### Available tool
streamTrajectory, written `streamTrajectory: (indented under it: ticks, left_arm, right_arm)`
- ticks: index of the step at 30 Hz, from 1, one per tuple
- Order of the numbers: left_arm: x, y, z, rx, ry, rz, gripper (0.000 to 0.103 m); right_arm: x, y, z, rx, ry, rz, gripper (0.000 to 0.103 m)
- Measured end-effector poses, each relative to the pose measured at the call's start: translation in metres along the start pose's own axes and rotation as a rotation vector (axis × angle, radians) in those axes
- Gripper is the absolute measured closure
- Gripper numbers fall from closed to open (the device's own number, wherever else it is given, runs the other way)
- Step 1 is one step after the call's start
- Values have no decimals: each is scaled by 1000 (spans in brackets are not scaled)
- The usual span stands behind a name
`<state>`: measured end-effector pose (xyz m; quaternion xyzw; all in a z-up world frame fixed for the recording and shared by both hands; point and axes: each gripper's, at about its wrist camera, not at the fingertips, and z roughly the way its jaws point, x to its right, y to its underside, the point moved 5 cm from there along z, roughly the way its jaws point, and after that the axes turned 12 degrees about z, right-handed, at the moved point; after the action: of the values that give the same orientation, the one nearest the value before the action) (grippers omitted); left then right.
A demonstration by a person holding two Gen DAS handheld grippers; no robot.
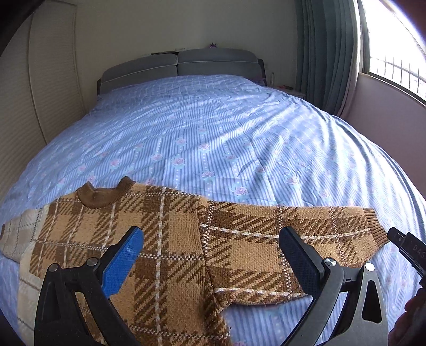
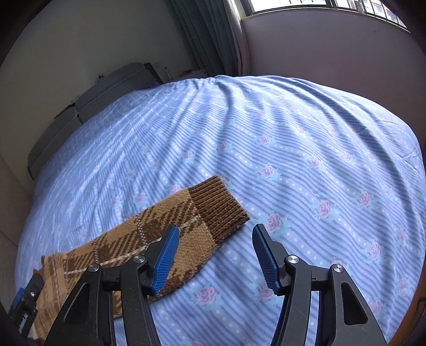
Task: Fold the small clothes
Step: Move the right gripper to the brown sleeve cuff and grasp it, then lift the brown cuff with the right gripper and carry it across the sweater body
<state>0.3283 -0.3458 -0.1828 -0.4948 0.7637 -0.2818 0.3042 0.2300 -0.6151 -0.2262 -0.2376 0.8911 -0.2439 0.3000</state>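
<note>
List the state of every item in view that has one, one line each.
Sweater: spread flat on the bed, unfolded.
Right sleeve: stretched out sideways, cuff flat.
Bedspread: smooth, lightly creased.
Curtain: drawn aside.
Left gripper: open, empty.
Right gripper: open, empty.

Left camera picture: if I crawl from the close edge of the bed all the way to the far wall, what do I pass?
Sweater → its brown collar → flowery blue bedspread → grey headboard → wall.
</note>
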Motion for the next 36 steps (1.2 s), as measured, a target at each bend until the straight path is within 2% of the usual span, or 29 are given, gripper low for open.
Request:
streamTrajectory:
  ticks: [3, 8, 15, 18, 20, 21, 26, 31, 36]
  left_arm:
    - [6, -2, 10, -9, 2, -5, 0]
    - [19, 0, 20, -26, 3, 12, 0]
    - [25, 3, 31, -48, 8, 8, 0]
    - [22, 1, 31, -49, 5, -2, 0]
    - [18, -1, 29, -46, 2, -9, 0]
    - [16, -1, 28, -44, -2, -13, 0]
    - [1, -4, 14, -40, -12, -34, 0]
    - [-27, -6, -10, -19, -29, -65, 0]
    - [-73, -5, -39, 1, -55, -112, 0]
  right_arm:
    - [7, -2, 16, -16, 12, 20, 45]
    - [17, -1, 43, -73, 13, 64, 56]
    - [22, -2, 63, -76, -9, 80, 56]
    - [24, -7, 68, -88, -38, 103, 69]
    - [24, -13, 65, -86, -53, 100, 90]
    - [24, -15, 62, -89, -75, 106, 92]
    - [9, -16, 33, -44, -87, 80, 92]
    - [-28, -20, -8, 21, -112, 14, 92]
    - [-78, -19, -58, 98, -164, -61, 92]
